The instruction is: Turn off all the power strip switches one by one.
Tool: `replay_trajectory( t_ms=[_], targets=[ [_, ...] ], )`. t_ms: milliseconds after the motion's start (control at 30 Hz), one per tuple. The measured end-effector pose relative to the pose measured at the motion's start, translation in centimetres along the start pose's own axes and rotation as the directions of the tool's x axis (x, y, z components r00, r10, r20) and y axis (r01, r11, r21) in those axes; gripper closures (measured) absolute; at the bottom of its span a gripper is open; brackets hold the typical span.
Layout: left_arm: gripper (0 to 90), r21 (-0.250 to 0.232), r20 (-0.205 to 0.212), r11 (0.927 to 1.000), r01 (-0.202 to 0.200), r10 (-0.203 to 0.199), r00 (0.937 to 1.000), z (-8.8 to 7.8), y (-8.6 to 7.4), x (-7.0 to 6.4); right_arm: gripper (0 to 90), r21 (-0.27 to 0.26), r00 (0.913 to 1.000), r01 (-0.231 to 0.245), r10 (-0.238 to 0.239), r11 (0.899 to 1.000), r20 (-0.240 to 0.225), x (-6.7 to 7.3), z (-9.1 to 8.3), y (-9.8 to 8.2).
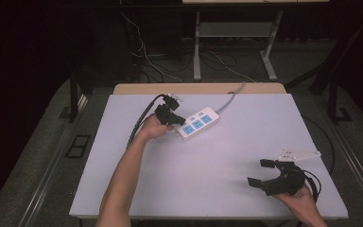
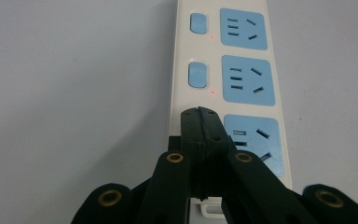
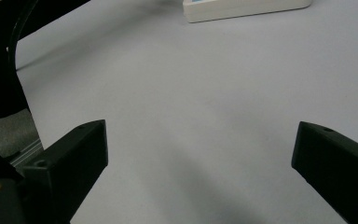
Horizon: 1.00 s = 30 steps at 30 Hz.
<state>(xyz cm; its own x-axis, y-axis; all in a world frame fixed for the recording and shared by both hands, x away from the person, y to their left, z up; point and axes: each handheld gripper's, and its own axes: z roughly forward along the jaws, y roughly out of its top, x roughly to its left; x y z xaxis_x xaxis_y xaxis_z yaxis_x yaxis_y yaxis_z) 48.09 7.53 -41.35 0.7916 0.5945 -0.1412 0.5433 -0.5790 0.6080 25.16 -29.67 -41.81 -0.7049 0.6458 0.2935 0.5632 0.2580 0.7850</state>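
Looking down from the high view, a white tabletop [image 1: 170,184] carries a white power strip [image 1: 197,123] with three blue socket panels, lying at an angle near the far edge, a little left of the middle. Its grey cord [image 1: 230,100] runs off over the far edge. The left gripper [image 1: 179,120] is held in the person's left hand [image 1: 152,126], and its black tip rests on the near-left end of the strip. A black cable trails from it toward the left edge of the tabletop. Near the near-right corner, the right hand [image 1: 298,197] holds the right gripper [image 1: 261,172] low over bare tabletop, well apart from the strip, with its jaws spread wide. A pale three-cornered plate [image 1: 298,154] sits just behind that gripper.

From the left gripper view, the left gripper [image 2: 200,113] has its two black jaws pressed together with nothing between them, and the joined tip lies on the strip [image 2: 228,74] at the switch side of the nearest socket. Two blue switches [image 2: 198,74] beyond it each have a small red dot beside them.

From the right gripper view, the right gripper [image 3: 199,142] shows its jaws far apart with only white tabletop [image 3: 205,93] between them. One end of the strip [image 3: 242,8] lies at the top edge of the view.
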Motion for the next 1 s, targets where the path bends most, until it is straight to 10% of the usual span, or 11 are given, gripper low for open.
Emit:
replay_trajectory(
  t_ms=[667, 1000],
  targets=[
    [89.6, 0.012, -0.002, 0.9998, 0.017, -0.017, 0.9998, -0.22, -0.16, 0.03, 3.5, -0.003, 1.0000, -0.005, 0.005, 1.000, 0.002, -0.15, -0.09, 0.03],
    [89.7, -0.068, -0.008, 0.9965, 0.049, -0.050, 0.9987, -0.63, -0.09, 0.20, 3.5, -0.008, 1.0000, -0.008, 0.008, 1.000, 0.000, -0.28, -0.16, 0.02]
  ],
)
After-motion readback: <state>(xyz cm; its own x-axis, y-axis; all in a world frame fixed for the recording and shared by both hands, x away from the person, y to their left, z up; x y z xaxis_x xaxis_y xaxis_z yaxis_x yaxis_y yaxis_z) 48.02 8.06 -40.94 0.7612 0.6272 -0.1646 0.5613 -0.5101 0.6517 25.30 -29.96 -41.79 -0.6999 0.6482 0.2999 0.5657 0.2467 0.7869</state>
